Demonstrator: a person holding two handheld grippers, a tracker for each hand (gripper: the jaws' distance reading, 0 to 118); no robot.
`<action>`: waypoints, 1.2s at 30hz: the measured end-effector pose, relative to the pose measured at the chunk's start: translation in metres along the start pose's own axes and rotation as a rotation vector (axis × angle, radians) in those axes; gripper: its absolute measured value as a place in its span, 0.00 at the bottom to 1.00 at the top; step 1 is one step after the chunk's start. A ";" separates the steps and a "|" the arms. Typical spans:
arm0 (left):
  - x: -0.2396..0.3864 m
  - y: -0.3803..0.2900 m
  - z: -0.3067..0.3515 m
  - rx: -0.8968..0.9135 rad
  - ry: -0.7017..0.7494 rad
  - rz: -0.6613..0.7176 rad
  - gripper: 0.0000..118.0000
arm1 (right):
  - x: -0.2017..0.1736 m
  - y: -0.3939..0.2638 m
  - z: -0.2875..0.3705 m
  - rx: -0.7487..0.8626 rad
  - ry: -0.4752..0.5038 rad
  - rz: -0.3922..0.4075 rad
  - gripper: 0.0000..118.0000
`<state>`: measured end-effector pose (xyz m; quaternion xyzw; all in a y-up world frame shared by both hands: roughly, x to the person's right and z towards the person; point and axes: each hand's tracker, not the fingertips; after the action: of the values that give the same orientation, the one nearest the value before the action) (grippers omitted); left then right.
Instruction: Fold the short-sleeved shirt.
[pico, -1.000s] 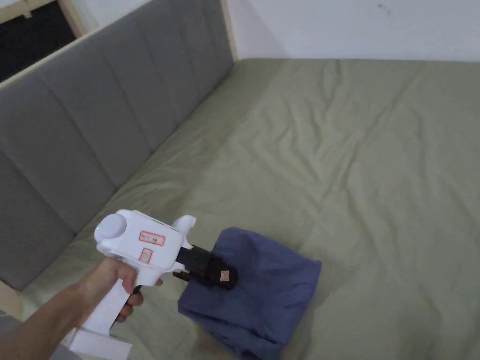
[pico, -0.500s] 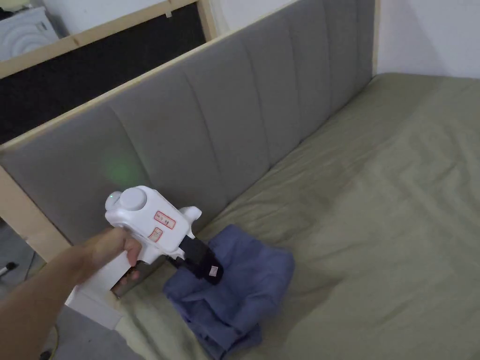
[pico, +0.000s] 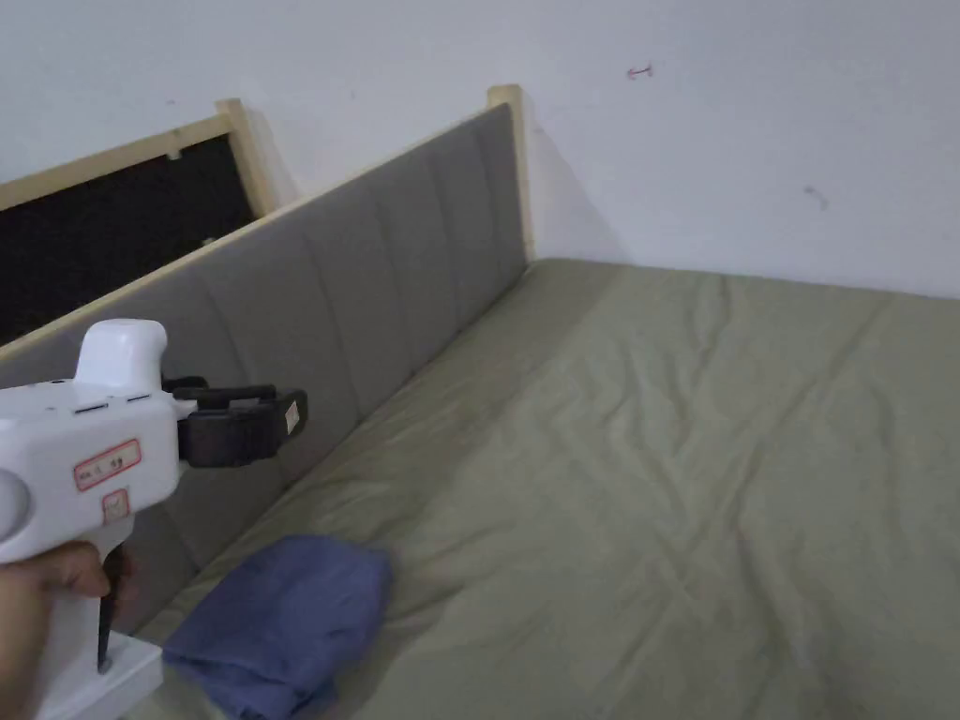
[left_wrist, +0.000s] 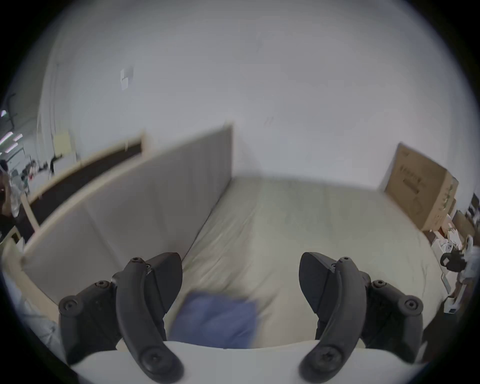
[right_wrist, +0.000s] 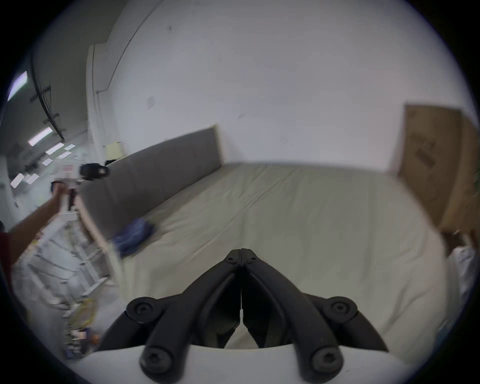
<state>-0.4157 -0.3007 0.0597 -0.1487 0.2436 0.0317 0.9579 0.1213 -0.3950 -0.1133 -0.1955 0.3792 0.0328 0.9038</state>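
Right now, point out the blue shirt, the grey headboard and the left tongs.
blue shirt (pico: 281, 614): head view, middle of the bundled cloth.
grey headboard (pico: 375, 281): head view, padded panel face.
left tongs (left_wrist: 240, 283): left gripper view, midway between the open tips.

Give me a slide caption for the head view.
Left claw raised above the blue shirt bunched on the green bed.

No text is legible. Red-bordered labels on the left gripper (pico: 246, 427) and print on the cardboard box (left_wrist: 420, 188) are unreadable.

Left hand-held gripper (left_wrist: 240, 280) gapes wide; right hand-held gripper (right_wrist: 241, 253) closed, empty.
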 end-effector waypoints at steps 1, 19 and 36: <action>0.032 0.000 0.009 0.069 -0.035 -0.021 0.83 | 0.007 0.007 0.013 0.020 -0.044 0.002 0.00; 0.357 -0.027 0.083 0.192 -0.419 0.249 0.91 | 0.093 0.043 0.112 0.263 -0.372 0.032 0.96; 0.363 0.000 0.101 0.193 -0.316 0.088 0.91 | 0.091 0.052 0.107 0.305 -0.286 -0.023 0.96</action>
<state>-0.0505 -0.2749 -0.0287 -0.0387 0.0982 0.0732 0.9917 0.2466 -0.3150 -0.1259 -0.0542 0.2455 -0.0078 0.9678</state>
